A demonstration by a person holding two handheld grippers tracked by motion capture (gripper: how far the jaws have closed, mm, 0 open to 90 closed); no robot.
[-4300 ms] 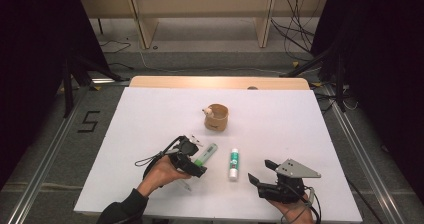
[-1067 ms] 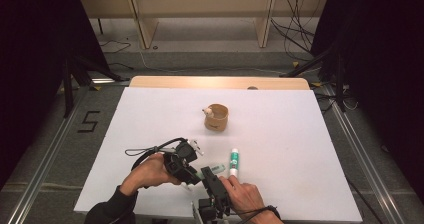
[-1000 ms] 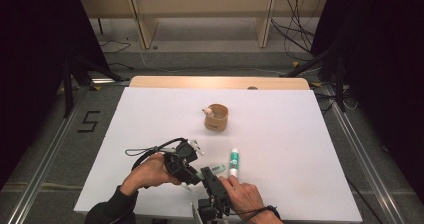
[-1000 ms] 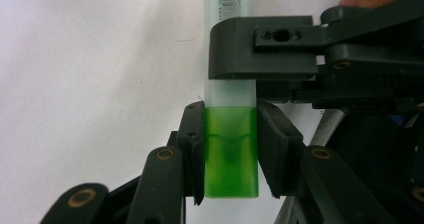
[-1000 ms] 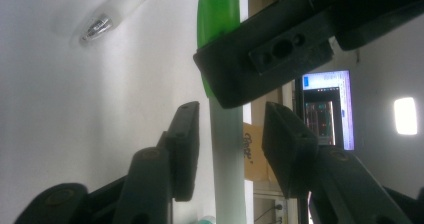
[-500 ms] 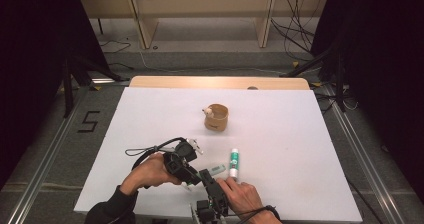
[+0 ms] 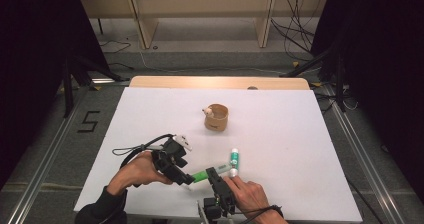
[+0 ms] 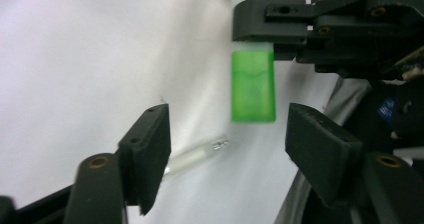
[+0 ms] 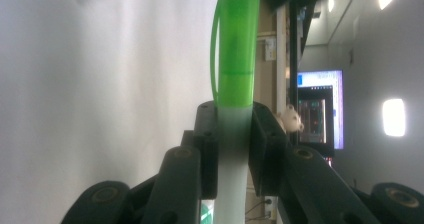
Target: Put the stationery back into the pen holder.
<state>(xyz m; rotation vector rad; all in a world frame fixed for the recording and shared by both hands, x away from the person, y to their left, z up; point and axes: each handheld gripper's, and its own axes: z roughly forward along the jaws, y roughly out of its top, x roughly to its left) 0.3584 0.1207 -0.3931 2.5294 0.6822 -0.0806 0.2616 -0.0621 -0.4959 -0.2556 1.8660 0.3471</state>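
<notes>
High view: the green-capped marker [image 7: 207, 173] is clamped by the right gripper [image 7: 216, 176], its cap pointing to nine o'clock between the just-opened, empty jaws of the left gripper [image 7: 184, 176].

A small tan cup [image 7: 216, 117] stands mid-table [image 7: 300, 134], a green-and-white tube [image 7: 233, 160] lying nearer the front edge.

You've got a white table [image 7: 300, 149] with a wood strip [image 7: 220, 82] along its far edge. Beyond that table, a pale shelf unit [image 7: 200, 14] stands on grey floor [image 7: 210, 59], cables [image 7: 295, 34] lying right of it. Dark curtains [image 7: 35, 59] hang either side of the table. A "5" mark [image 7: 89, 121] sits on the floor left of the table, metal rails [image 7: 45, 169] alongside. In the right gripper view a lit monitor [image 9: 320, 109] and ceiling lights [image 9: 394, 116] show.
</notes>
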